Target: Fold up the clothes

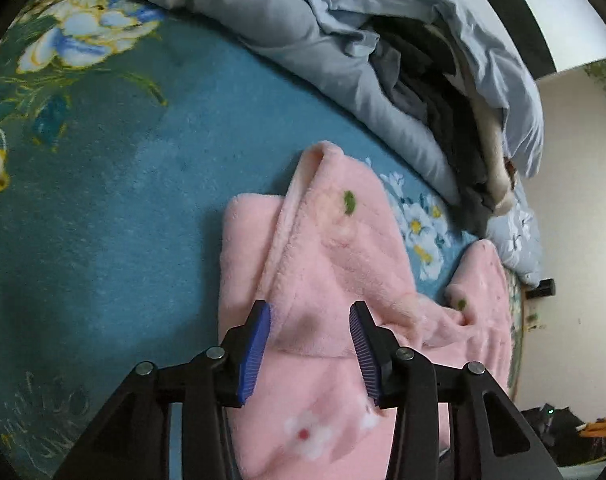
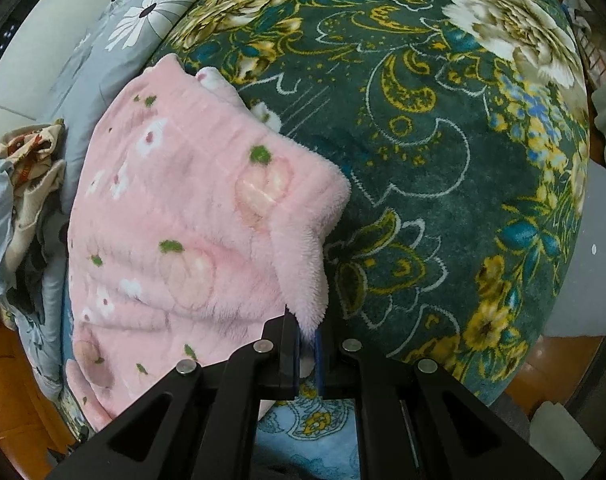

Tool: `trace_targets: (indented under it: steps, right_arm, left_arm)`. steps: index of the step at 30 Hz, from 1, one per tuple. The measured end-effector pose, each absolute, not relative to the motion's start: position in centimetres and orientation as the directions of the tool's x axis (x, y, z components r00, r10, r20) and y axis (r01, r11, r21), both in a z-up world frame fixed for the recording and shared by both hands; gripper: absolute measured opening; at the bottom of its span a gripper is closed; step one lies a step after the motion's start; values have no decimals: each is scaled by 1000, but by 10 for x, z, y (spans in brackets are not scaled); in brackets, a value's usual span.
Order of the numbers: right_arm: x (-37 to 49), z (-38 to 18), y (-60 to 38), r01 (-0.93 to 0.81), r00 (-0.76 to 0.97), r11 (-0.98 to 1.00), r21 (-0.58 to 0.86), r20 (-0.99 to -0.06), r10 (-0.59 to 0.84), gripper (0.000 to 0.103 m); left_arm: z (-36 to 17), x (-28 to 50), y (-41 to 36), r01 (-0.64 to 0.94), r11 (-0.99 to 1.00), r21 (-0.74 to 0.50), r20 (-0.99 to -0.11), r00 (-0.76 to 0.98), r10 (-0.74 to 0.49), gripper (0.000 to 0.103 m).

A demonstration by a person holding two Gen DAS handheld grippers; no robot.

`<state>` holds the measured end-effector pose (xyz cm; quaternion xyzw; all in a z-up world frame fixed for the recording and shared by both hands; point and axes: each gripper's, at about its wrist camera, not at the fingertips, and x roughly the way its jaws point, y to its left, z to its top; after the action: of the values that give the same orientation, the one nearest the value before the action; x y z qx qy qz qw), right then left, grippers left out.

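Note:
A pink fleece garment with white flowers and green leaves lies on the blue-green floral blanket. My left gripper is open just above the garment's folded part, its blue pads on either side of a pink fold, holding nothing. In the right wrist view the same garment is spread to the left. My right gripper is shut on a corner of the pink garment and lifts that corner off the blanket.
A crumpled pale blue quilt with dark clothes lies along the far side of the bed. A grey flowered pillow and a heap of loose clothes sit left. Wooden floor shows beyond the bed's edge.

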<state>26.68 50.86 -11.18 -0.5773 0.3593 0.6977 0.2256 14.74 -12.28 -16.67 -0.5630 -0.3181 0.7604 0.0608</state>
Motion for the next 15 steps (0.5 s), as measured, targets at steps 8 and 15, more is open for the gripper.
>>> trace_targets:
  steps: [8,15]
  right_arm:
    - [268,-104,513,-740,-273,-620,263,-959,-81,5]
    - [270,-105,515,-726,-315,-608,323,-941,-123,5]
  left_arm:
    - [-162,153,-124,294,-840,-456,-875,-321,363,45]
    - [-160,150,-112,227,-880,-418,-889,-304,343,36]
